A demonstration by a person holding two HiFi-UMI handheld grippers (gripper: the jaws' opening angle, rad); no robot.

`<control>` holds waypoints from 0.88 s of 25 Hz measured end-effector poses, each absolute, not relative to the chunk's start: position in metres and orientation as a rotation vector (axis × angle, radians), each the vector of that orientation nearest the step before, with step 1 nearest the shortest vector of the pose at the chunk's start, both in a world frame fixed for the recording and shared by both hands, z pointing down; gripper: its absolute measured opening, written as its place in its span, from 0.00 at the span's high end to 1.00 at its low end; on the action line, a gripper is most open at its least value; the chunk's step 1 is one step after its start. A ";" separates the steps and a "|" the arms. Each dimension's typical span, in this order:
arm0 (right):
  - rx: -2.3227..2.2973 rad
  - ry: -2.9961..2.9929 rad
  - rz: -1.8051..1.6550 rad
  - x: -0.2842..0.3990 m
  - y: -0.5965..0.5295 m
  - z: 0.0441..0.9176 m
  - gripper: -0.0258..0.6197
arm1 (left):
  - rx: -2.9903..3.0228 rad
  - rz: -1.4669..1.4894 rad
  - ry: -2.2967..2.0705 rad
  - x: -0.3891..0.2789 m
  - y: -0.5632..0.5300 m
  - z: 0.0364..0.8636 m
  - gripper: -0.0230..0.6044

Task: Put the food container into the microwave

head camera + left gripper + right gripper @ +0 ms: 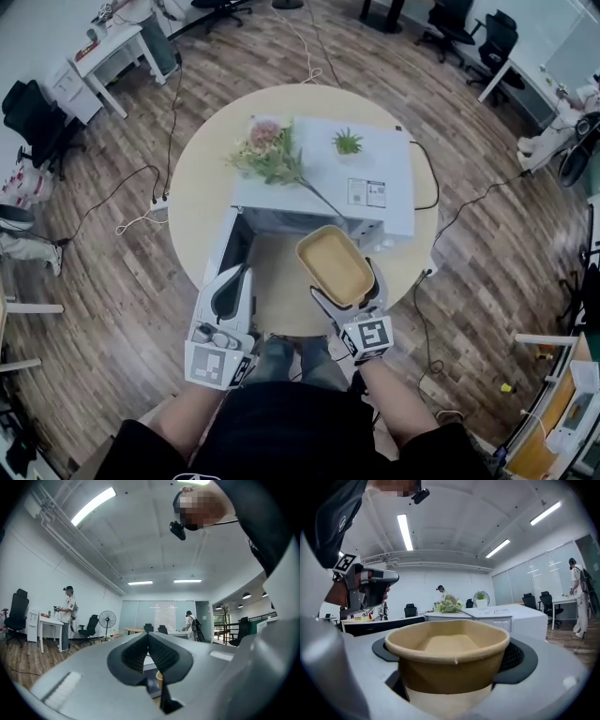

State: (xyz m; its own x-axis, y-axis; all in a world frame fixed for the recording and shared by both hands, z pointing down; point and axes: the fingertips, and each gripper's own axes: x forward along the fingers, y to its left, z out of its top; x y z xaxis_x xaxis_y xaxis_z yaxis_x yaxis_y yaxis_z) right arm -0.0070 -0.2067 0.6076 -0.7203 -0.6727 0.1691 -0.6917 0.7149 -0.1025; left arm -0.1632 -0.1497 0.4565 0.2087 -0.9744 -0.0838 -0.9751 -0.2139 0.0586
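Holding: the right gripper (347, 292) pinches the food container (335, 264) between its jaws, one pad on each side wall toward the near end.
Left gripper: the left gripper (230, 286) has its jaws pressed together with nothing between them, just beside the open microwave door (225, 246).
Container place: it is in the air over the near part of the table (202, 197), just in front of the microwave (366, 183), not yet inside.
Container look: a tan paper tub, mouth up and level, and it looks empty in the right gripper view.
Handling: probably light and thin-walled – the sides would likely give under a hard squeeze, so a moderate grip below the rolled rim seems best. The rim looks like the stiffest part. Paper against the ribbed pads should not slip much.
Long axis: from the head view the tub is oblong, and its long axis runs from the gripper away toward the microwave opening, angled slightly to the left.
Fit: going in narrow end first looks the easier way – the door swings out on the left, so that side is the one to watch.
On top of the microwave: a spray of flowers (267, 150) and a small potted plant (348, 142), well clear of the opening.
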 end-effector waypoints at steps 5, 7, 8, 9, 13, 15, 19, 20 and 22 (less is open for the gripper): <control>1.127 -2.758 0.245 -0.030 -0.235 0.655 0.05 | -2.459 0.152 1.949 -0.162 -0.151 0.471 0.96; 1.132 -2.734 0.241 -0.038 -0.250 0.672 0.05 | -2.463 0.149 1.937 -0.162 -0.150 0.476 0.96; 1.136 -2.722 0.237 -0.041 -0.258 0.680 0.05 | -2.465 0.151 1.932 -0.162 -0.149 0.478 0.96; 1.141 -2.710 0.235 -0.043 -0.266 0.688 0.05 | -2.468 0.154 1.932 -0.163 -0.148 0.481 0.96; 1.172 -2.670 0.231 -0.054 -0.296 0.713 0.05 | -2.503 0.156 1.948 -0.168 -0.142 0.497 0.96; 1.183 -2.658 0.215 -0.060 -0.309 0.719 0.05 | -2.519 0.152 1.947 -0.169 -0.139 0.503 0.96; 1.191 -2.639 0.180 -0.076 -0.336 0.727 0.05 | -2.514 0.160 1.961 -0.176 -0.137 0.512 0.96; 1.197 -2.631 0.181 -0.080 -0.342 0.730 0.05 | -2.517 0.164 1.969 -0.177 -0.139 0.511 0.96; 1.206 -2.613 0.188 -0.088 -0.354 0.737 0.05 | -2.522 0.160 1.983 -0.179 -0.139 0.515 0.96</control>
State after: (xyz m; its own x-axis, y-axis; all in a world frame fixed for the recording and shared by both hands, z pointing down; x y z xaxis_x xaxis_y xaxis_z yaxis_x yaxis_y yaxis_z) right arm -0.0882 -0.3540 0.7366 -0.6227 -0.7288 0.2846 -0.7621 0.6474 -0.0094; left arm -0.1795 -0.1391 0.5152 0.2337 -0.9717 -0.0346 -0.9647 -0.2361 0.1164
